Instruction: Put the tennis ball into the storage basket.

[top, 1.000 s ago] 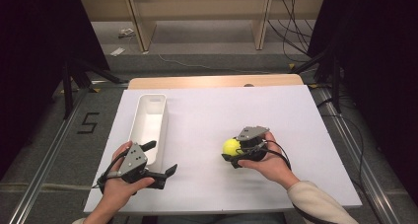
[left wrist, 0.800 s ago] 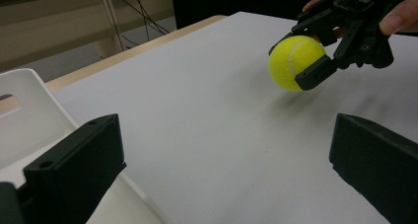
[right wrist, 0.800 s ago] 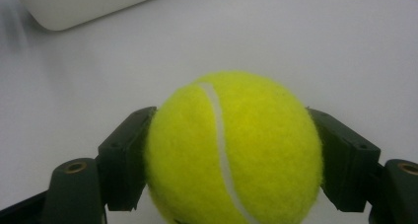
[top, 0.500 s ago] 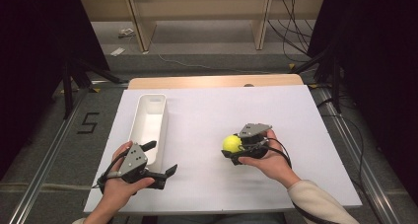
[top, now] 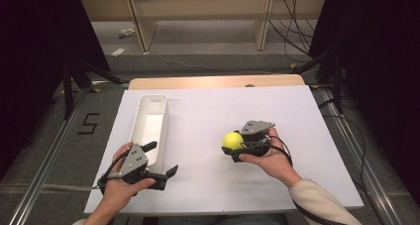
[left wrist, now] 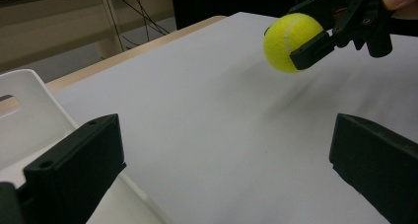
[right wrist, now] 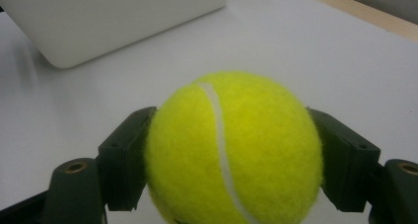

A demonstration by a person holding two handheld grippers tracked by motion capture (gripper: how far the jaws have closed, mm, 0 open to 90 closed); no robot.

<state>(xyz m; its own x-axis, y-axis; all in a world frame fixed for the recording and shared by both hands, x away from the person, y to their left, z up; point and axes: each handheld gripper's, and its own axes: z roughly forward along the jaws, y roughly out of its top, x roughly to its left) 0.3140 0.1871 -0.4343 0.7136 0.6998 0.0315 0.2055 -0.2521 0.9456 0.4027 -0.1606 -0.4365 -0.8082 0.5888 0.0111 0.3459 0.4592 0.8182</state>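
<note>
Gripping tennis ball [top: 232, 140], right gripper [top: 236, 146], white tray [top: 148, 121] apart

- The tennis ball [right wrist: 231, 150] has a fuzzy, felt-like yellow nap, crossed by a smooth, pale seam.
- The right gripper [top: 233, 146] has matt black jaws that look like hard plastic, with small brass-coloured metal inserts.
- The left gripper [top: 163, 160] has the same dull black plastic jaws and a flat grey plate on top.
- The tray [top: 148, 123] looks like smooth white plastic with a slight sheen.
- The bench [top: 208, 106] has a matt white, paper-like cover, with pale wood showing along the far edge.
</note>
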